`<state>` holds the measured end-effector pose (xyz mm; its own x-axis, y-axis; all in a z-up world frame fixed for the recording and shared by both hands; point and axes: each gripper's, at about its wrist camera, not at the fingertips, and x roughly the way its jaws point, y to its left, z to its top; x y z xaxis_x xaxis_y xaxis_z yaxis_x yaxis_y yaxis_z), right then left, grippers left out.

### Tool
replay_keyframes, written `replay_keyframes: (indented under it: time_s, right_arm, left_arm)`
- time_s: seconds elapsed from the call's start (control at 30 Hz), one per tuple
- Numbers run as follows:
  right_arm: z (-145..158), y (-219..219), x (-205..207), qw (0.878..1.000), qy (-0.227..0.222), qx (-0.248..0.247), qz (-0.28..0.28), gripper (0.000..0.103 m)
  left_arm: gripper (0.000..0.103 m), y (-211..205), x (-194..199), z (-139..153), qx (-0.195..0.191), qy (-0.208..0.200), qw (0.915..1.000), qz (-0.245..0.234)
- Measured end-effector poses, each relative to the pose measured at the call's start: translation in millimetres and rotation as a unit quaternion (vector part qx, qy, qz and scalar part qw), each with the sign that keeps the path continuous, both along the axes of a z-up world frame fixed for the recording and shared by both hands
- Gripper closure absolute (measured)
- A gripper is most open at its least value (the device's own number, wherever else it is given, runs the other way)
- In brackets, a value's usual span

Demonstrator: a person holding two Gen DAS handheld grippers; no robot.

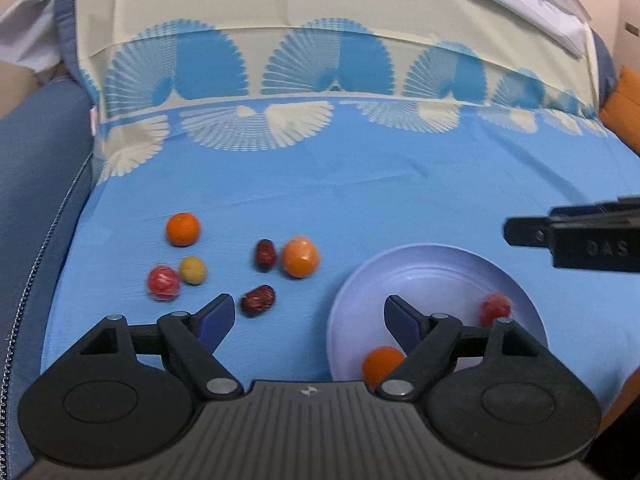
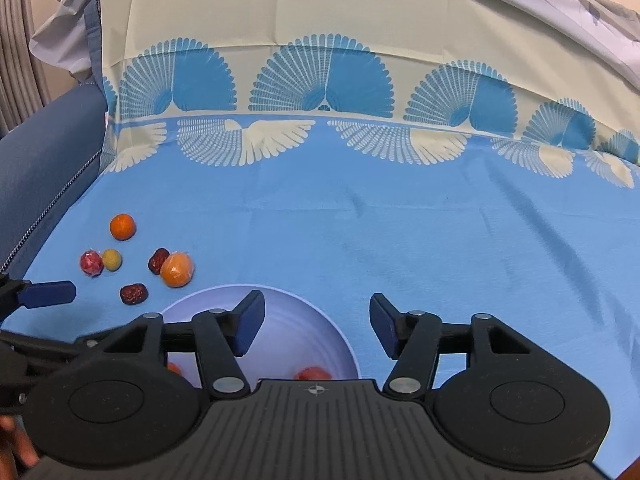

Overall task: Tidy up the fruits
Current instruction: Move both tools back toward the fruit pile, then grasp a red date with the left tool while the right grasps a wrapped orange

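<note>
A pale lilac plate lies on the blue cloth and holds an orange fruit and a red fruit. Left of it lie loose fruits: an orange, a larger wrapped orange, a yellow fruit, a wrapped red fruit and two dark red dates. My left gripper is open and empty, between the dates and the plate. My right gripper is open and empty over the plate's right rim; it also shows in the left wrist view.
The blue cloth with a fan pattern covers a sofa seat and rises up the backrest. A dark blue armrest stands on the left. An orange cushion sits at the far right. A hand shows at the lower left.
</note>
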<state>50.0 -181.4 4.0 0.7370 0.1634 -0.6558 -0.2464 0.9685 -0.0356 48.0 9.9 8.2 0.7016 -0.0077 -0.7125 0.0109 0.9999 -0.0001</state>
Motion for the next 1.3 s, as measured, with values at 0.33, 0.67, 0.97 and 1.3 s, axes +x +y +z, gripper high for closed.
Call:
replay_keyframes:
  time_s: [0.33,0.67,0.97,1.3]
  right_arm:
    - [-2,6,2,1.000,0.000,-0.002,0.001,0.041]
    - [5,25,6,1.000,-0.013,0.025,0.014,0.077]
    - [6,54,8,0.997,0.009,0.050,0.063,0.077]
    - [-11,97,43,0.992,0.061,0.082,0.079,0.077]
  left_arm:
    - [0.085,38,6,27,-0.028,-0.053,0.9974,0.040]
    - [0.099,102,33,72,-0.070,-0.129,0.9860,0.079]
    - [0.099,151,57,15,-0.146,-0.008,0.9794,0.140]
    - [0.099,144,72,-3,-0.187,0.017,0.9751,0.119]
